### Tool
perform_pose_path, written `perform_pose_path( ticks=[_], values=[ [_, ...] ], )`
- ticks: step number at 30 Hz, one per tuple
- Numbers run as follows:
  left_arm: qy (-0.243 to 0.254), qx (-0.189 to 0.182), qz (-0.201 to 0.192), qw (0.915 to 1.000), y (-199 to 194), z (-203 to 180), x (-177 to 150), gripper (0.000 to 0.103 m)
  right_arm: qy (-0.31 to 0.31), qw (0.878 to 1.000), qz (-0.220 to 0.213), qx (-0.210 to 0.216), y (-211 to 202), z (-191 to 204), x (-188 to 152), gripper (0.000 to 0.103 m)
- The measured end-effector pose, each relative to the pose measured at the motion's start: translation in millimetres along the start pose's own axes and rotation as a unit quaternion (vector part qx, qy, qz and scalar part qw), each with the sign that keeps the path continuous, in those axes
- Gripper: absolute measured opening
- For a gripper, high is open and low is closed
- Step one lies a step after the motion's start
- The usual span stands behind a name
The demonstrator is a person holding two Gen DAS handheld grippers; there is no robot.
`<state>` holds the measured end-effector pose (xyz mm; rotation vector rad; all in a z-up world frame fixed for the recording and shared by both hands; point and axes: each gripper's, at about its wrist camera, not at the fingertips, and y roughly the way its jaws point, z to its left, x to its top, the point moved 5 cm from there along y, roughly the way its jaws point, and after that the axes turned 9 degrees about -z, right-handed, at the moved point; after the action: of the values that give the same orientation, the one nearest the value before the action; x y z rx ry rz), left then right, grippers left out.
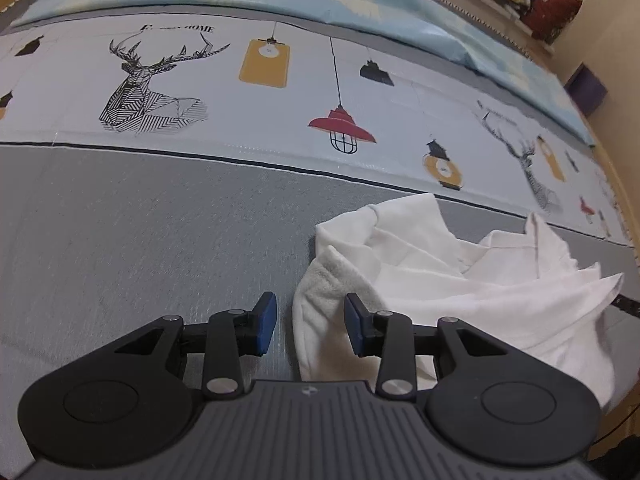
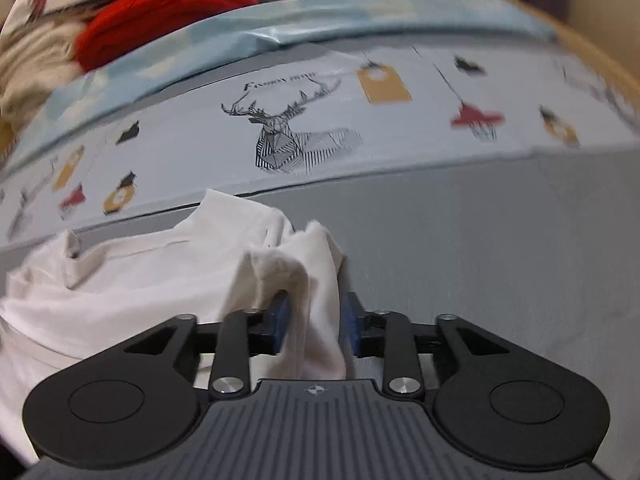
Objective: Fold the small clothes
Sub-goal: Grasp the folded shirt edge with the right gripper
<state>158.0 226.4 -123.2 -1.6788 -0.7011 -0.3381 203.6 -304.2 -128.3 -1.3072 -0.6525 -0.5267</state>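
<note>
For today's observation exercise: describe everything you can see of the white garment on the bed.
The white garment is a small, soft piece with a fleecy lining, lying crumpled and unfolded on the grey bed cover. One edge lies between the open left claw's pads; a bunched fold stands between the open right claw's pads.

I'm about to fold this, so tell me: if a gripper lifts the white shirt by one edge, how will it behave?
The white shirt will probably droop, since it already lies crumpled in soft folds on the bed cover. It looks thin, so likely light. The fleecy patch near the left gripper suggests it shouldn't slip much.
</note>
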Motion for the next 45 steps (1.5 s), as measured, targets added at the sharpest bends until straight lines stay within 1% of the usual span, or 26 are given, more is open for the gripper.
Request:
perform_pose_path(
  ticks=[6,10,12,13,14,15,16,19,23,25,27,29,30,31,33,34,35,36,37,38,39,40,42,43,44,45],
  values=[
    [-0.020,0.005,-0.008,0.9998,12.1,-8.1,12.7,0.041,-0.041,0.999,-0.019,0.002,17.3,13.8,11.1,0.036],
    [-0.016,0.004,-0.013,0.9998,17.3,-15.6,18.0,0.041,-0.060,0.998,-0.033,-0.003,26.8,24.3,17.4,0.035],
    [-0.012,0.004,-0.011,0.9999,20.3,-17.2,19.5,0.032,-0.067,0.997,-0.029,-0.001,33.1,27.6,18.3,0.034],
    [-0.009,0.008,-0.013,0.9998,21.2,-16.8,21.0,0.009,-0.071,0.997,-0.030,-0.003,34.8,29.0,18.7,0.031],
    [-0.008,0.012,-0.017,0.9997,20.3,-15.3,23.1,0.002,-0.077,0.996,-0.034,-0.004,35.9,30.2,20.5,0.016],
    [-0.011,0.017,-0.028,0.9994,17.7,-13.2,26.6,0.002,-0.079,0.996,-0.040,-0.007,35.0,31.1,22.5,0.010],
    [-0.018,0.019,-0.039,0.9989,14.1,-10.5,30.8,0.001,-0.076,0.996,-0.050,-0.009,32.7,30.5,26.2,0.009],
    [-0.051,0.021,-0.071,0.9960,4.4,0.6,41.7,0.000,-0.029,0.995,-0.091,-0.011,22.7,22.2,43.4,0.008],
    [-0.081,0.022,-0.131,0.9878,-9.4,9.5,58.2,0.000,0.011,0.990,-0.140,-0.035,15.6,14.2,58.9,0.008],
    [-0.089,0.018,-0.133,0.9869,-10.4,10.2,63.0,0.000,0.023,0.988,-0.144,-0.056,19.2,10.3,61.4,0.009],
    [-0.106,-0.012,-0.095,0.9898,-1.6,10.2,58.0,0.011,0.042,0.990,-0.113,-0.071,30.9,5.7,58.2,0.013],
    [-0.119,-0.038,-0.034,0.9916,13.0,8.2,46.8,0.047,0.049,0.993,-0.071,-0.082,43.8,2.1,50.8,0.014],
    [-0.116,-0.038,-0.006,0.9925,19.8,6.3,40.1,0.054,0.045,0.993,-0.060,-0.088,47.5,1.5,48.0,0.015],
    [-0.106,-0.031,0.014,0.9938,24.8,4.0,34.5,0.057,0.043,0.994,-0.054,-0.090,50.1,1.3,46.0,0.015],
    [-0.083,-0.016,0.026,0.9961,30.9,-1.1,29.5,0.056,0.040,0.995,-0.042,-0.081,54.7,1.8,43.3,0.022],
    [-0.077,-0.017,0.022,0.9967,32.0,-3.8,29.4,0.054,0.038,0.995,-0.036,-0.079,56.6,2.2,41.7,0.024],
    [-0.072,-0.021,0.018,0.9970,32.3,-6.4,29.2,0.044,0.035,0.996,-0.033,-0.079,57.3,3.6,39.7,0.024],
    [-0.068,-0.029,0.017,0.9971,32.8,-9.0,29.4,0.031,0.031,0.996,-0.032,-0.080,57.8,4.8,38.4,0.024],
    [-0.058,-0.033,0.012,0.9977,32.4,-12.1,31.4,0.005,0.027,0.996,-0.034,-0.080,57.3,6.6,38.0,0.024],
    [-0.047,-0.026,-0.003,0.9985,29.2,-13.7,34.6,0.004,0.026,0.996,-0.036,-0.077,56.6,7.8,38.2,0.022],
    [-0.034,-0.009,-0.031,0.9989,23.0,-13.9,41.1,0.004,0.025,0.996,-0.041,-0.072,54.6,9.5,39.2,0.003],
    [-0.017,0.011,-0.073,0.9971,12.6,-14.3,50.3,0.004,0.022,0.996,-0.054,-0.073,50.9,10.8,42.1,0.002],
    [-0.003,0.017,-0.139,0.9902,-6.2,-18.5,59.0,0.004,0.024,0.993,-0.099,-0.062,38.4,13.9,52.0,0.002],
    [0.002,0.020,-0.158,0.9872,-9.8,-19.7,62.1,0.004,0.028,0.991,-0.119,-0.053,33.2,15.6,56.5,0.002],
    [0.008,0.030,-0.162,0.9863,-8.7,-20.9,62.8,0.006,0.026,0.990,-0.132,-0.052,30.0,16.8,59.5,0.002],
    [0.013,0.039,-0.147,0.9883,-2.4,-21.6,61.0,0.007,0.020,0.988,-0.141,-0.058,28.9,18.3,61.4,0.002]
  ],
)
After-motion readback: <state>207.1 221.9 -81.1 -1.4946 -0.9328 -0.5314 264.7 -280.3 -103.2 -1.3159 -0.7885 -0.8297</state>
